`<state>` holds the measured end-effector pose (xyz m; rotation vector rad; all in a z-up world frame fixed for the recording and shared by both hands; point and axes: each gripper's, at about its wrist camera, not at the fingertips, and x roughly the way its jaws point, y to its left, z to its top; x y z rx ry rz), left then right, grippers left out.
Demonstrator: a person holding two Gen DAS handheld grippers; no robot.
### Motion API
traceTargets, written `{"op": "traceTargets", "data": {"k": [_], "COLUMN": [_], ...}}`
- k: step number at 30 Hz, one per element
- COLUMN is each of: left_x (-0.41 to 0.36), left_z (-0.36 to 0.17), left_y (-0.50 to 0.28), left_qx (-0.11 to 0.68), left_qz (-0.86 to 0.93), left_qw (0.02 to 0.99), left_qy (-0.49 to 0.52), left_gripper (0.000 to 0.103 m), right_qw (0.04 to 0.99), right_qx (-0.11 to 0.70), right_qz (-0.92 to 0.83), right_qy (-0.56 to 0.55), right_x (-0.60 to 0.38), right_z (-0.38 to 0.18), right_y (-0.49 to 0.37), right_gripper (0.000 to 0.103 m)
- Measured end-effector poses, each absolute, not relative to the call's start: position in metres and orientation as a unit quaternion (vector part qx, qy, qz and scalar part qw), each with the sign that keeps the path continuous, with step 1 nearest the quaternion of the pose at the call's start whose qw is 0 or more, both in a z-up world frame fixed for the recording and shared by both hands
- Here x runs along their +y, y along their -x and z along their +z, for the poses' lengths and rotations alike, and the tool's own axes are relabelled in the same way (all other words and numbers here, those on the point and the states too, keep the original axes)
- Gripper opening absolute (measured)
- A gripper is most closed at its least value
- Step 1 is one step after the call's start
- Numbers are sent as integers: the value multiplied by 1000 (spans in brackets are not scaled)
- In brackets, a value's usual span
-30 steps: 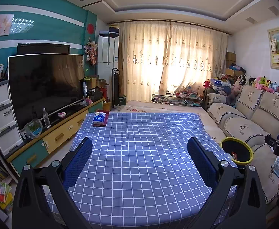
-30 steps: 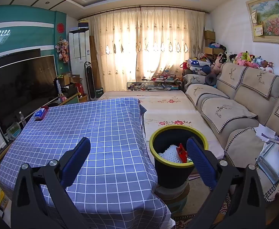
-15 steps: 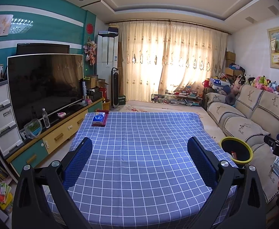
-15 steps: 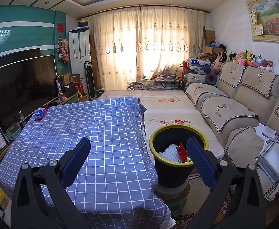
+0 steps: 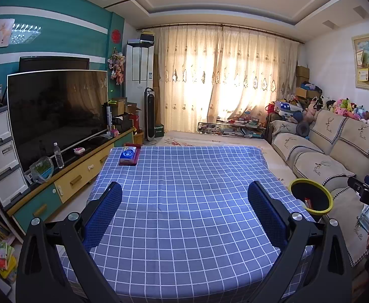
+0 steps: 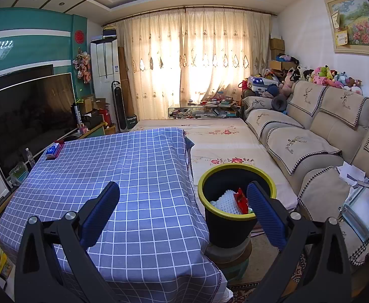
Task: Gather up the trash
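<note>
A: Trash (image 6: 234, 200), a white mesh-like foam piece and a red wrapper, lies inside the black round bin with the yellow-green rim (image 6: 236, 169), which stands on a low stool just off the right edge of the table. How do the tools stand?

B: The right hand-held gripper (image 6: 183, 202) hangs with its blue padded fingers (image 6: 100, 213) spread wide and nothing between them, one finger over the table's near right corner, the other in line with the bin's mouth. The left hand-held gripper (image 5: 184, 207) is likewise released and empty, over the near edge of the blue checked tablecloth (image 5: 184, 176).

A: And farther out on the table?

B: Only a blue-and-white tissue pack on a dark red flat case (image 5: 129, 155), at the far left corner. It looks like a household item, not litter, though that is a judgement. No loose scraps show on the cloth in either view.

A: So the collecting is finished?

B: Apparently at or close to its end: the table's waste seems to be in the bin. What may remain are the crumpled white papers (image 6: 350, 173) on the beige sofa (image 6: 303, 149) at the right; whether they count as trash cannot be told.
</note>
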<state>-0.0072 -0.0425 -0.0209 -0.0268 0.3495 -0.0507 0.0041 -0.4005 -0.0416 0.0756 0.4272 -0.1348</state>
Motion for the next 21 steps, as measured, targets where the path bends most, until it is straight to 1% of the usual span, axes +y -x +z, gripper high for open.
{"op": "traceTargets", "data": {"k": [21], "left_x": [-42], "left_z": [-24], "left_y": [3], "left_qx": [178], "left_qz": [-28], "left_qw": [983], "left_qy": [15], "left_gripper": [98], "right_qw": [974], "right_qx": [213], "right_qz": [-67], "right_qy": [-37], "right_x": [-399], "right_z": [-43], "right_y": [-6], "right_gripper": [96]}}
